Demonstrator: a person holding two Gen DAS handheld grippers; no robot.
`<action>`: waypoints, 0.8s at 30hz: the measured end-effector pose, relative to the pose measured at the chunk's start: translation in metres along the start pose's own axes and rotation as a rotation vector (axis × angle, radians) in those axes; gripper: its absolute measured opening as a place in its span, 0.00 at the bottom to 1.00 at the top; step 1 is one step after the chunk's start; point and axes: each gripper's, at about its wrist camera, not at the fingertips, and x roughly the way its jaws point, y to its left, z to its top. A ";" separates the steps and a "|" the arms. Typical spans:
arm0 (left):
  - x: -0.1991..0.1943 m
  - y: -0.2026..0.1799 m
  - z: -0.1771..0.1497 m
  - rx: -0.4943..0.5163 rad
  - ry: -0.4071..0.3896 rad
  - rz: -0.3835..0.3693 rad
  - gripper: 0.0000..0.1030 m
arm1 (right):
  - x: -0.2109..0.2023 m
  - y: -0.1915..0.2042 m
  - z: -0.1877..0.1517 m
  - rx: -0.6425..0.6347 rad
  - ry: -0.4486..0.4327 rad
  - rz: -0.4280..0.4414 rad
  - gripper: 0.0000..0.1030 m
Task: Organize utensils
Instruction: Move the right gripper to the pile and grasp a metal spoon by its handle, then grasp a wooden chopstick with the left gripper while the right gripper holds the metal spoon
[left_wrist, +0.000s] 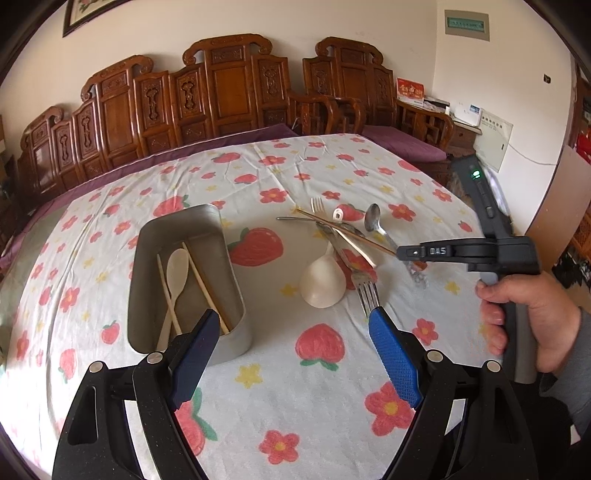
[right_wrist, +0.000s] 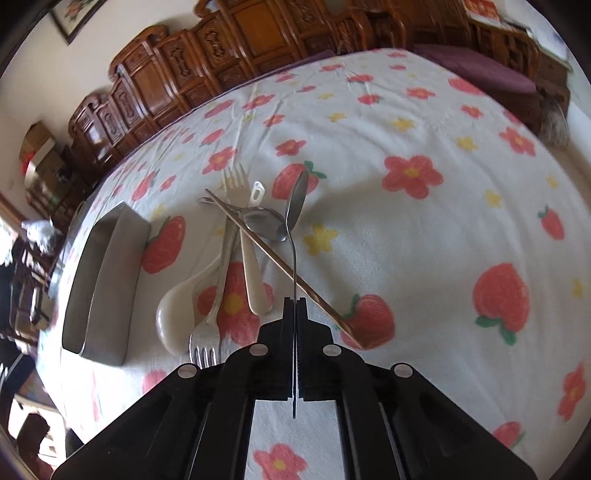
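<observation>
My right gripper (right_wrist: 295, 302) is shut on the thin handle of a metal spoon (right_wrist: 297, 199), whose bowl points away over the pile. The left wrist view shows this gripper (left_wrist: 402, 253) at the right end of the pile, holding the spoon (left_wrist: 373, 218). The pile holds a white ceramic spoon (right_wrist: 173, 317), a metal fork (right_wrist: 207, 343), a white-handled fork (right_wrist: 255, 280), a second metal spoon (right_wrist: 264, 221) and a brown chopstick (right_wrist: 280, 266). A metal box (left_wrist: 236, 332) left of the pile contains a wooden spoon (left_wrist: 177, 269) and pale chopsticks (left_wrist: 205, 280). My left gripper (left_wrist: 295, 314) hangs open near the box's front corner, holding nothing.
The table wears a white cloth (left_wrist: 288, 387) printed with strawberries and flowers. Carved wooden benches (left_wrist: 221, 92) with purple cushions line its far side. A person's hand (left_wrist: 517, 314) grips the right tool's handle at the table's right edge.
</observation>
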 end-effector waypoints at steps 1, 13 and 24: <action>0.002 -0.002 0.001 0.001 0.003 -0.001 0.77 | -0.006 0.000 -0.001 -0.021 -0.005 0.001 0.02; 0.044 -0.029 0.021 0.020 0.063 -0.008 0.77 | -0.068 -0.016 -0.010 -0.182 -0.052 0.002 0.02; 0.085 -0.043 0.044 -0.053 0.132 -0.020 0.75 | -0.082 -0.035 0.001 -0.192 -0.083 0.010 0.02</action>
